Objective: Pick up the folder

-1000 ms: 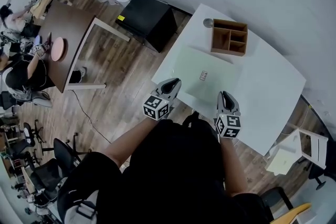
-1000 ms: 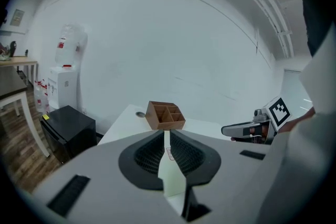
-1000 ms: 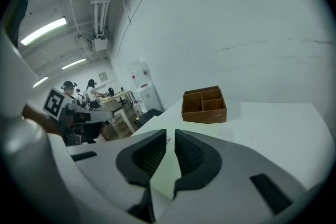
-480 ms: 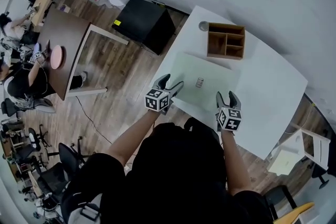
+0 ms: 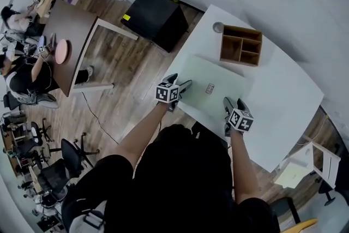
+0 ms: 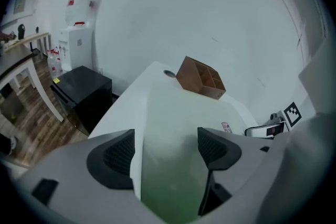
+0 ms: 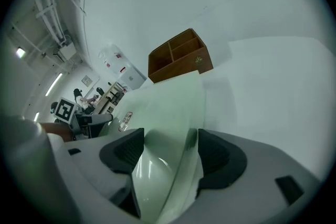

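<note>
A pale green folder (image 5: 214, 80) with a small label (image 5: 210, 88) lies flat on the white table (image 5: 283, 96). My left gripper (image 5: 180, 83) is at the folder's near left corner and its jaws are opening. In the left gripper view the folder (image 6: 178, 123) runs between the pads (image 6: 119, 153) without being pressed. My right gripper (image 5: 234, 102) is at the near right edge, jaws also opening. In the right gripper view a curled part of the folder (image 7: 168, 107) sits between the pads (image 7: 212, 153), and they do not press on it.
A wooden desk organizer (image 5: 241, 45) stands just beyond the folder, with a small round object (image 5: 218, 27) beside it. A black cabinet (image 5: 154, 19) sits on the floor left of the table. People sit at desks at the far left.
Both grippers have come down and forward to the folder's near edge. Their jaws, shut a second ago, now stand wide apart around the folder.
</note>
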A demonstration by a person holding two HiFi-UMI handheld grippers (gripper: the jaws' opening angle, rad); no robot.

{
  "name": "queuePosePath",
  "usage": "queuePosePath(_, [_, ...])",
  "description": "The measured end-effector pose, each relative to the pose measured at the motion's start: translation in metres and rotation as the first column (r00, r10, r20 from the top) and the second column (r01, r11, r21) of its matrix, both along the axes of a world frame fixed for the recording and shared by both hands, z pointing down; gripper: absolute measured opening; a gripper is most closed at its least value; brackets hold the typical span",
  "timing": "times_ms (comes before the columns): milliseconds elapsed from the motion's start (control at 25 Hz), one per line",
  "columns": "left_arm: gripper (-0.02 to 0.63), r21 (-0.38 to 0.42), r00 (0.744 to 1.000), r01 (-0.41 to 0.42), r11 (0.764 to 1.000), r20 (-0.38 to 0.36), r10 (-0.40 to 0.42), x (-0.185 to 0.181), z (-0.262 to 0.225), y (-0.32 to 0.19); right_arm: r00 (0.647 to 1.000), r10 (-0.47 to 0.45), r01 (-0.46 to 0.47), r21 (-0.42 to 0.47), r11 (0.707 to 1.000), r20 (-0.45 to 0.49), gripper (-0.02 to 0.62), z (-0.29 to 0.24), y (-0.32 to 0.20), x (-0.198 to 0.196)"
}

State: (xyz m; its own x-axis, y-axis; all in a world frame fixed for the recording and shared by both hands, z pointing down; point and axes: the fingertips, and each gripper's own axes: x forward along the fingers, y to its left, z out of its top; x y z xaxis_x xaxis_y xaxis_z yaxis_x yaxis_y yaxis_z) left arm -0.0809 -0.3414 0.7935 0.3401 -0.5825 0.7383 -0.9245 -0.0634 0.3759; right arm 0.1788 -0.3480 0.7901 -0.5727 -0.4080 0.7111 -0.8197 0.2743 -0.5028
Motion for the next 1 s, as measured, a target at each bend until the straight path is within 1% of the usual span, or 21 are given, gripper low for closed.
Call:
queuePosePath(80, [0.362,-0.013,1.000,0.008,1.000,-0.018,-0.008,0.000,0.003,0.000,1.000,-0.016,0.016,0.002,1.000,0.010,0.307,-0.001,0.000,-0.003])
queuePosePath(160, [0.362,-0.010,1.000,0.009,1.000,-0.019,-0.010,-0.001,0.004,-0.001,0.999,-0.018,0.018,-0.003,1.000,0.030,0.308,0.000,-0.002,-0.005])
queuePosePath(320, [0.362,-0.032,0.999,0.003,0.999,-0.049,-0.004,0.001,0.009,-0.001,0.995,0.056,-0.051,-0.054,0.997,0.086,0.311,0.001,-0.008,-0.001])
queuePosePath(480, [0.362,-0.055,0.997,-0.002,0.998,-0.080,-0.002,0.002,0.010,-0.001,0.997,0.048,-0.047,-0.015,0.999,0.068,0.314,0.006,-0.009,-0.002])
queuePosePath(600, [0.360,-0.043,0.997,0.006,0.999,-0.070,-0.009,0.003,0.009,-0.002,0.996,0.049,-0.050,0.010,0.999,0.080,0.316,0.006,-0.012,-0.001])
queuePosePath(760, [0.357,-0.031,0.998,0.021,0.999,-0.051,-0.023,0.002,0.007,0.006,0.996,0.037,-0.039,0.013,0.999,0.077,0.314,0.004,-0.010,-0.001])
queuePosePath(880, [0.354,0.005,0.999,0.036,0.999,-0.035,-0.036,0.000,0.001,0.012,0.998,0.017,-0.019,0.029,0.999,0.058,0.314,-0.002,-0.009,-0.004])
queuePosePath(1000, [0.353,0.055,0.999,0.036,0.998,-0.015,-0.035,0.001,-0.014,0.018,0.998,0.012,-0.016,0.063,0.998,0.059,0.314,-0.013,-0.004,-0.004])
